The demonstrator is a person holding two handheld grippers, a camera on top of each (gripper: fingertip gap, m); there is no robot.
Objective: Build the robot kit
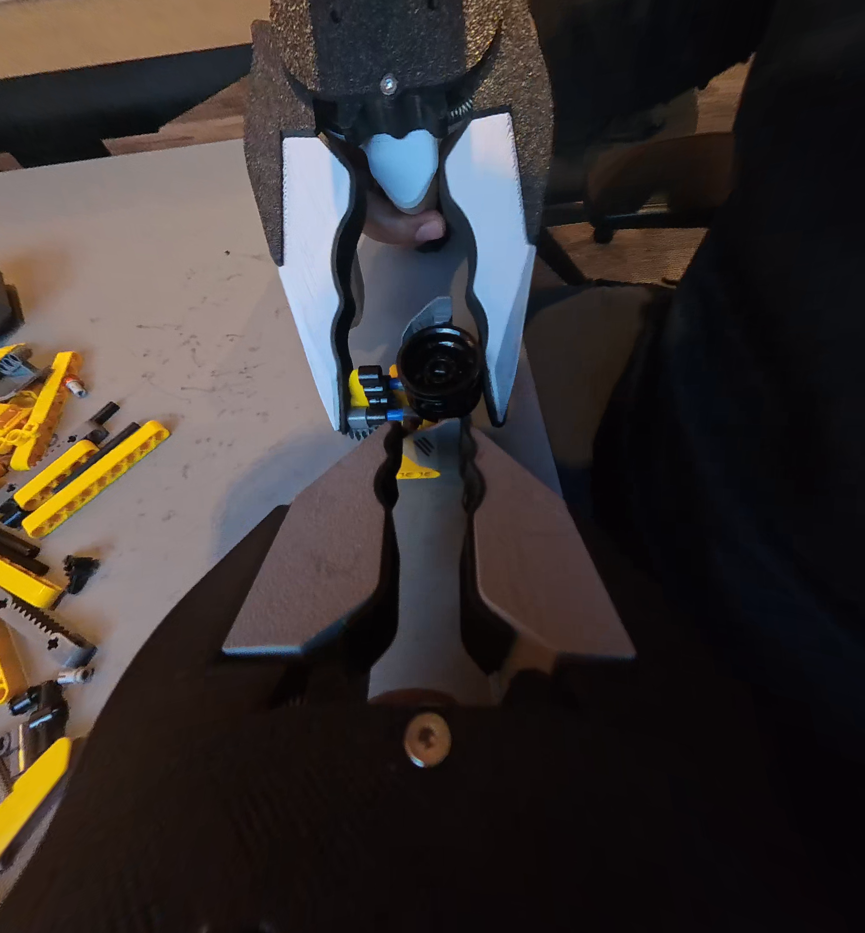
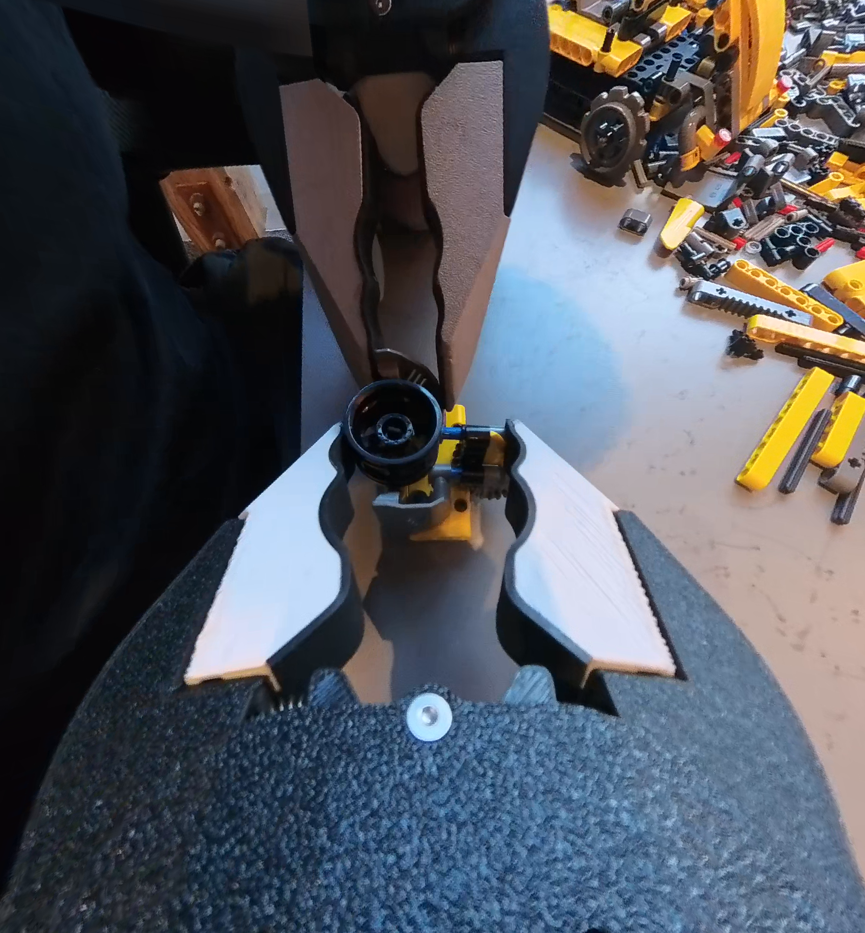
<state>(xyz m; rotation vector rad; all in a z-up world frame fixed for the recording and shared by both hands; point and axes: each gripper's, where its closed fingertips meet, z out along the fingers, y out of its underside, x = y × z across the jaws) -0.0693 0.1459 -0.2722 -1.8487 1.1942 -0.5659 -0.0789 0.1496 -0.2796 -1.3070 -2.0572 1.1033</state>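
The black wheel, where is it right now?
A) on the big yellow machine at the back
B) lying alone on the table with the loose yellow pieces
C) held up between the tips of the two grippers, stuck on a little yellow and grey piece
C: the black wheel sits on a small yellow and grey assembly between the right gripper and the left gripper, above the table.

We can read no writing, brand or number with any certainty. The one marking we find is a small dark print on the yellow wedge-shaped plastic panel (image 1: 418, 472) seen between the fingers in the left wrist view, too small and blurred for us to tell. The yellow perforated plastic beams (image 2: 786, 298) scattered on the pale desk (image 2: 647, 580) bear nothing we can make out.
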